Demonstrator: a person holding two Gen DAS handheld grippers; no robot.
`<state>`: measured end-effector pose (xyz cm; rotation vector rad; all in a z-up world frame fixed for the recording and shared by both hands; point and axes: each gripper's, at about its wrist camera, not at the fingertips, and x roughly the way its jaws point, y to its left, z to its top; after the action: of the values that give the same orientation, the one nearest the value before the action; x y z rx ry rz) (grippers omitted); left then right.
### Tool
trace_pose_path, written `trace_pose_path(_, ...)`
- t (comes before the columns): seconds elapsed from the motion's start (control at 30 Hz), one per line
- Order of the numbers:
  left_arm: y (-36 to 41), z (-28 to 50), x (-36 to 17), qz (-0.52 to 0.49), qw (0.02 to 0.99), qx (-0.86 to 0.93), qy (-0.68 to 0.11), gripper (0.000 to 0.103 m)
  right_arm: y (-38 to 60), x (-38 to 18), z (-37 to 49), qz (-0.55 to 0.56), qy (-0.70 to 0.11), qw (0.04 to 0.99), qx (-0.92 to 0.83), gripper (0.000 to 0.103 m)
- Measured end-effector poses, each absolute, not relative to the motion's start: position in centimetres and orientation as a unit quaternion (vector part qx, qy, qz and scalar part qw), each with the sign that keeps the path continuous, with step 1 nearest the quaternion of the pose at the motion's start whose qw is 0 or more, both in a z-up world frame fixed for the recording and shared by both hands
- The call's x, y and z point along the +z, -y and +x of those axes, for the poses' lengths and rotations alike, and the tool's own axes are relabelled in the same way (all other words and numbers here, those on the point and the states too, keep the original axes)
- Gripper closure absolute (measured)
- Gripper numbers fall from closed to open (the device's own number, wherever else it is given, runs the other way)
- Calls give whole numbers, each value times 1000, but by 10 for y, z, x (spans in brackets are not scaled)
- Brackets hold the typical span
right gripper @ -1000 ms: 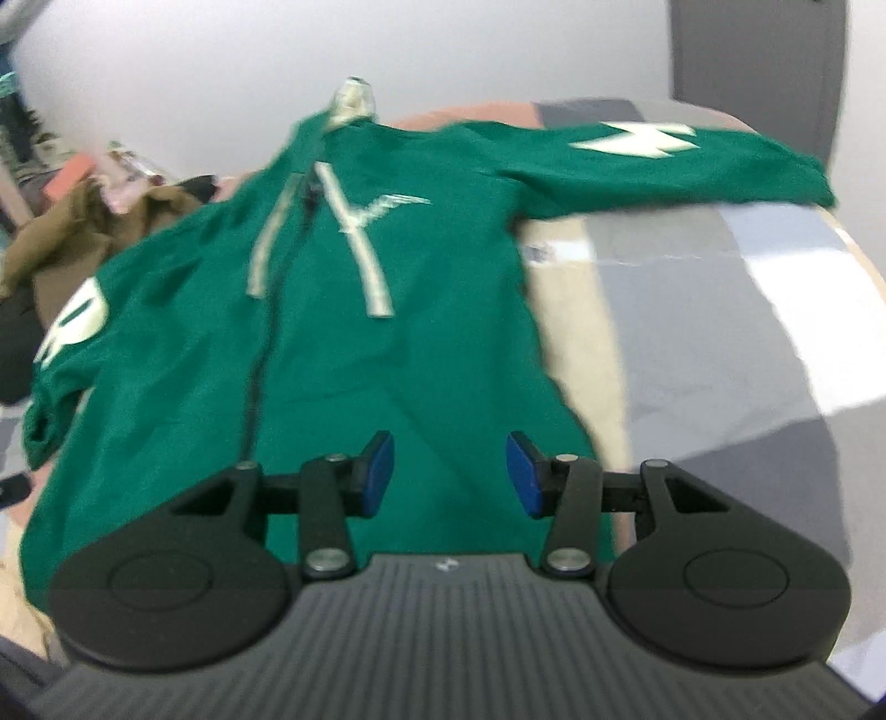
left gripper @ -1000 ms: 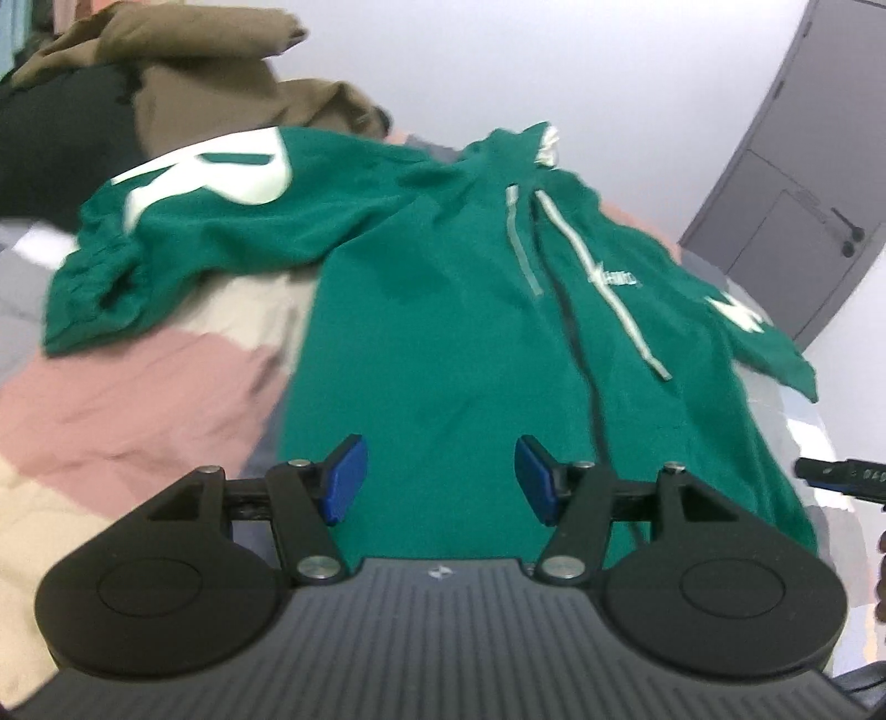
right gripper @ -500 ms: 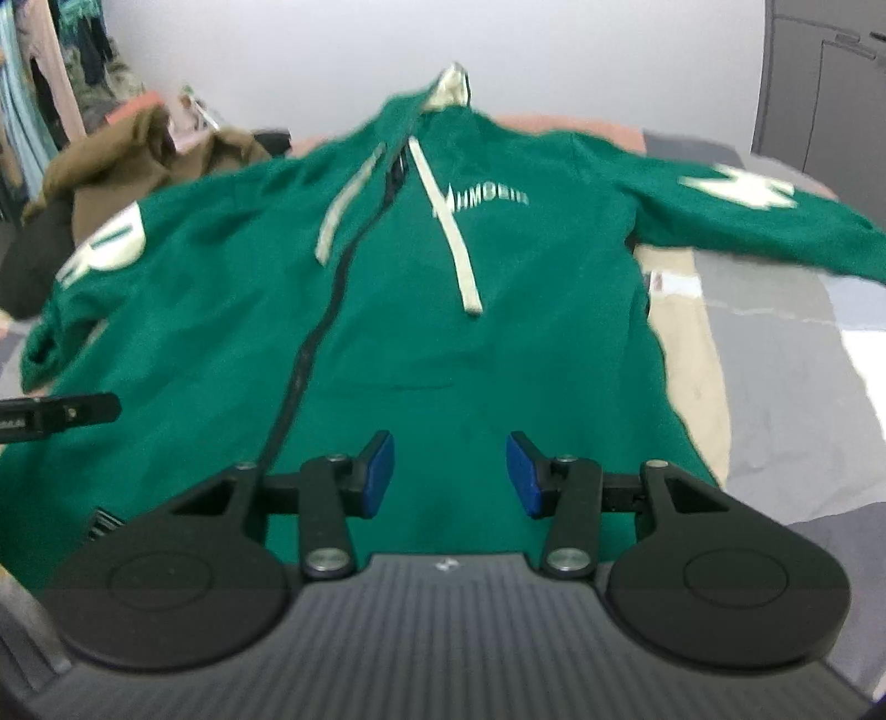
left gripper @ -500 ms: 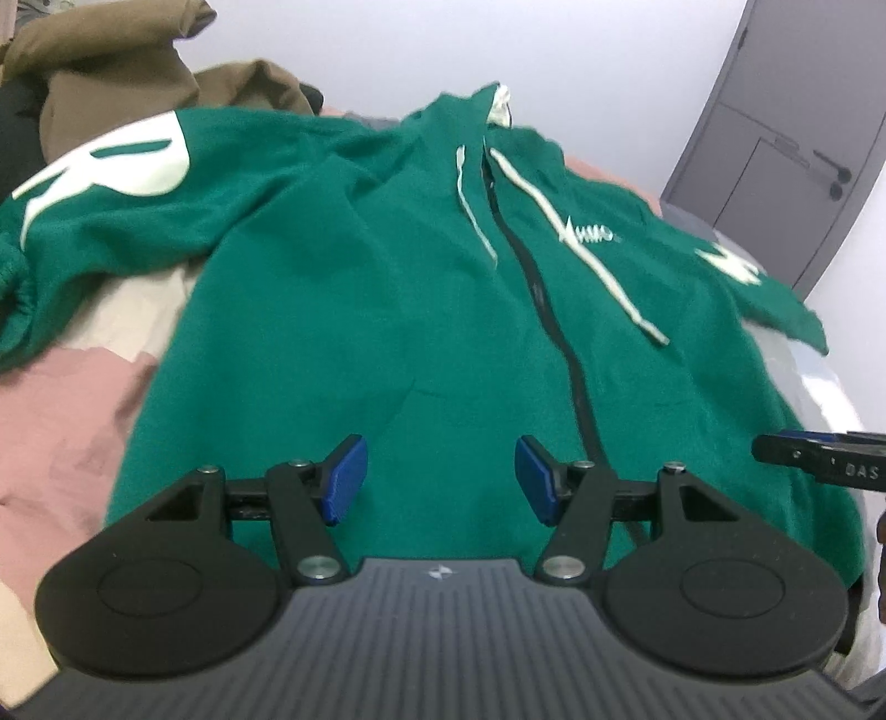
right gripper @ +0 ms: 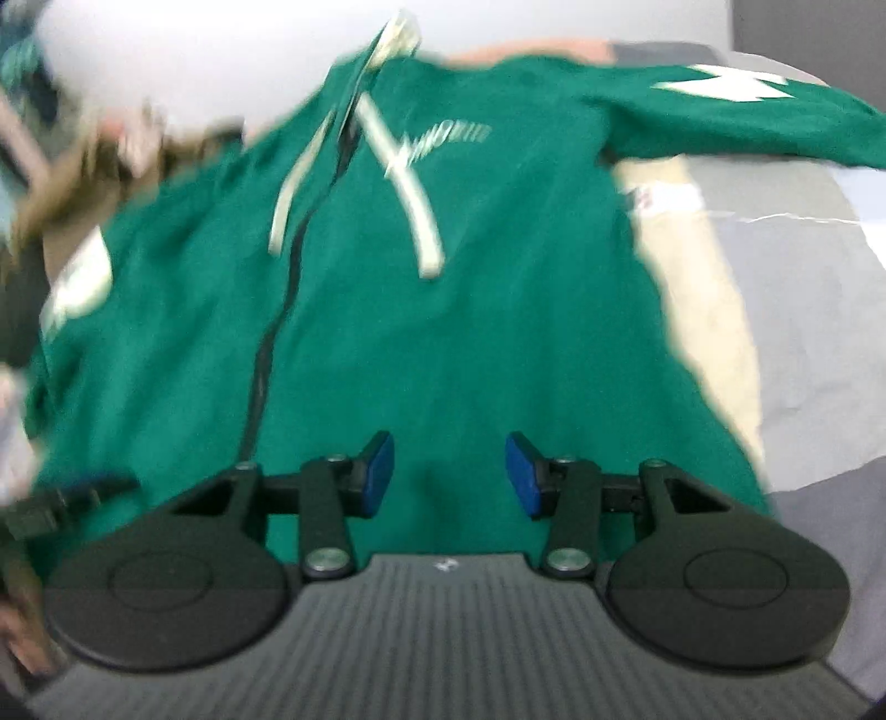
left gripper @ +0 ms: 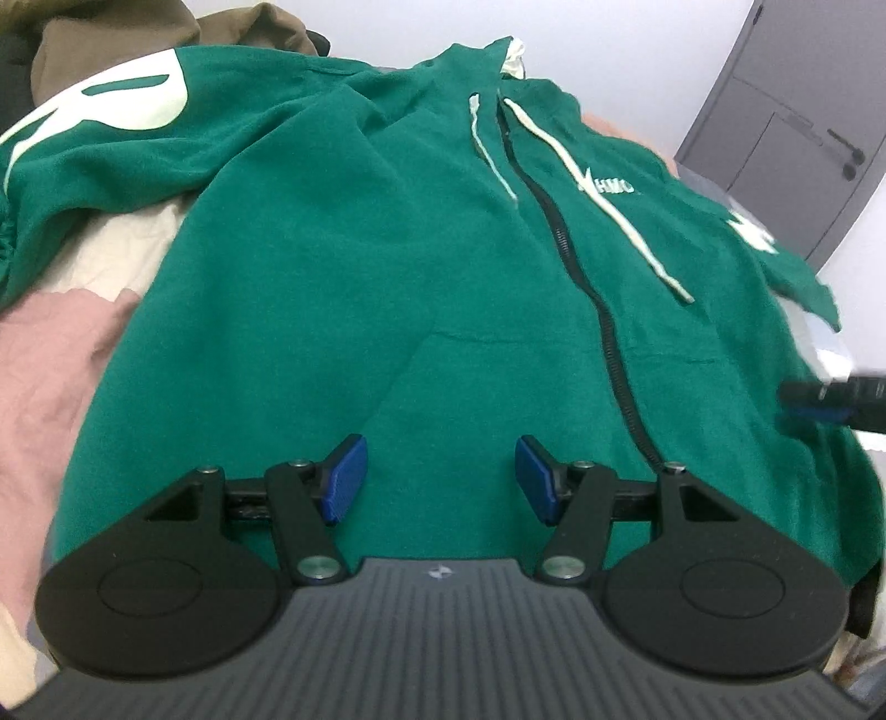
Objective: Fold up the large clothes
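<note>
A green zip hoodie [left gripper: 354, 266] lies face up on the bed, sleeves spread to both sides, white drawstrings and a black zipper [left gripper: 603, 327] down its front. My left gripper [left gripper: 440, 479] hovers open over the hoodie's lower left part, nothing between its blue pads. In the right wrist view the same hoodie [right gripper: 498, 310] looks blurred. My right gripper [right gripper: 448, 473] stands open above its lower hem, right of the zipper, and holds nothing. The right gripper's tip [left gripper: 830, 396] shows at the right edge of the left wrist view.
The bed has a patchwork cover [left gripper: 50, 354] in pink, cream and grey [right gripper: 803, 310]. A pile of brown and black clothes [left gripper: 99, 39] lies at the back left. A grey door [left gripper: 786, 127] stands at the back right, against a white wall.
Both grippers have come down and closer to the hoodie's lower part, which now fills more of each view. The jaws have kept the same gap.
</note>
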<state>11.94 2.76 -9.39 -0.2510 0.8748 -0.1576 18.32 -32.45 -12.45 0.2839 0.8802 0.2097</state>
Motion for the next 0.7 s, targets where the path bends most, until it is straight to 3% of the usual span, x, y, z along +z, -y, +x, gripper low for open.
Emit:
trace_pose_path(0.07,-30,118,-92,-132,894,-79,-420,38,347,-116,184,170,-399,897,80,45)
trace_pose_path(0.13,-32,117,-90,-140,895,-83,-415,38,371,-111,190,197,-376,904,55,27)
trace_pose_path(0.23,-31,116,-87,-147,896,-93,-408,38,410,-113,204,233,-351,907,14,18)
trace_pose_path(0.47,-22,117,-83,-155,905,-112,-380,36,514,-167,256,376,-304,874,-54,18)
trace_pose_path(0.7,-13,139,-88,-175,907,-109,-367,35,583,-201,328,423,-209,879,-72,18)
